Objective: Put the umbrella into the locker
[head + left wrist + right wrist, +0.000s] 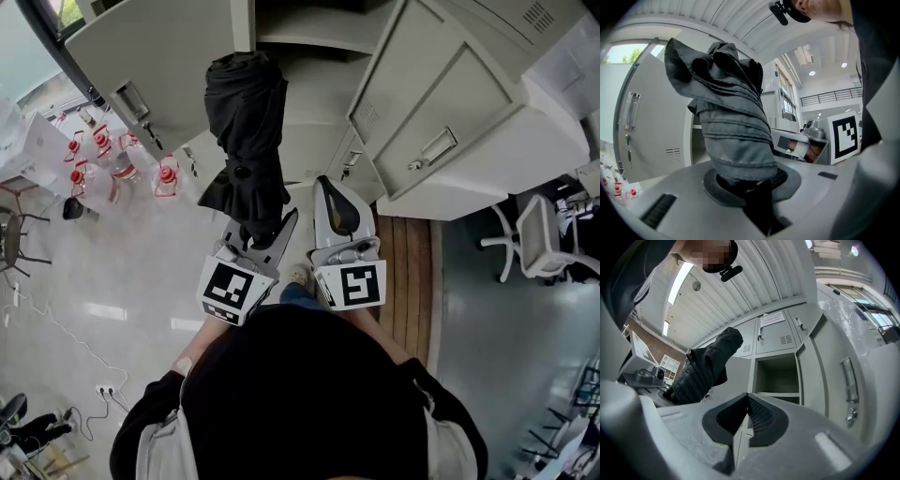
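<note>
One folded black umbrella [248, 131], centre-top of head view, upright, clamped at its lower end in left tongs [272, 230], narrowly parted around it. Right tongs [330, 192] just beside, pressed together, holding nothing. Step in hand: bringing umbrella up to locker [309, 37], open compartment at top centre, not yet inside. Next, likely: tip upper end forward, aim between shelf edges, push in, release. Loose canopy folds apt to snag. Count: one umbrella, two tongs, one open compartment, two open doors, upper-left door [159, 56] and upper-right door [450, 103].
</note>
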Action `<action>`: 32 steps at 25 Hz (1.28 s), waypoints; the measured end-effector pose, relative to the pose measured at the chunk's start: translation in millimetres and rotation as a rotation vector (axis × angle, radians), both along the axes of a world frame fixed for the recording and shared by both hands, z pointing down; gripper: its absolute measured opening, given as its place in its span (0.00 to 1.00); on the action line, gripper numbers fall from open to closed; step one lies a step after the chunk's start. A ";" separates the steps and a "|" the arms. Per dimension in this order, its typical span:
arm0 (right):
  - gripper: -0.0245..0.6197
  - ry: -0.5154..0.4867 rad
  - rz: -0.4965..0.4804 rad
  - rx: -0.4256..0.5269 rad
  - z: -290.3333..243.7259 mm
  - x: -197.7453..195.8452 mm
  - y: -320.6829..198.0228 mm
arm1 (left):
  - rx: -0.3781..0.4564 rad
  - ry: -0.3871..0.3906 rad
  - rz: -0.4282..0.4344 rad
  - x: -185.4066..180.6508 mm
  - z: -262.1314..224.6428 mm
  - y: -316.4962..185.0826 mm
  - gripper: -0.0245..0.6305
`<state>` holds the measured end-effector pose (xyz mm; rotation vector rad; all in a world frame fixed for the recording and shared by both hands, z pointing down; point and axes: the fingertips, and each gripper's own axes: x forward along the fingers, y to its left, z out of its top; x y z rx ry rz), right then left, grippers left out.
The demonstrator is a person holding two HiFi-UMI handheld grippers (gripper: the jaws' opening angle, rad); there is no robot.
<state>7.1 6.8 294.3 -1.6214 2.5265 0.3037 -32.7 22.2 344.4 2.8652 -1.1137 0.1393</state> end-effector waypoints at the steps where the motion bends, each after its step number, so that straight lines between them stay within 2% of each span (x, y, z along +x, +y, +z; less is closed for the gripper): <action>1: 0.04 0.002 -0.009 -0.002 0.2 3.3 -9.0 | -0.001 0.005 -0.007 3.3 0.9 -8.8 0.17; 4: 0.04 0.004 -0.032 -0.013 2.2 14.3 -33.8 | -0.005 0.006 -0.031 12.7 5.1 -32.5 0.17; 8: 0.04 0.015 -0.068 -0.022 8.6 25.9 -61.6 | -0.008 -0.031 -0.056 22.3 15.8 -56.0 0.17; 17: 0.04 0.016 -0.109 -0.060 27.0 31.6 -91.1 | -0.057 -0.074 -0.070 29.6 45.6 -78.8 0.17; 21: 0.04 0.019 -0.097 -0.092 37.1 36.7 -103.0 | -0.089 -0.079 -0.052 33.8 60.3 -89.4 0.17; 26: 0.04 0.028 -0.077 -0.113 46.8 42.9 -124.5 | -0.146 -0.051 -0.012 39.7 82.7 -106.9 0.16; 32: 0.04 0.021 -0.047 -0.145 54.2 49.1 -157.7 | -0.208 -0.078 0.010 36.6 112.1 -135.4 0.17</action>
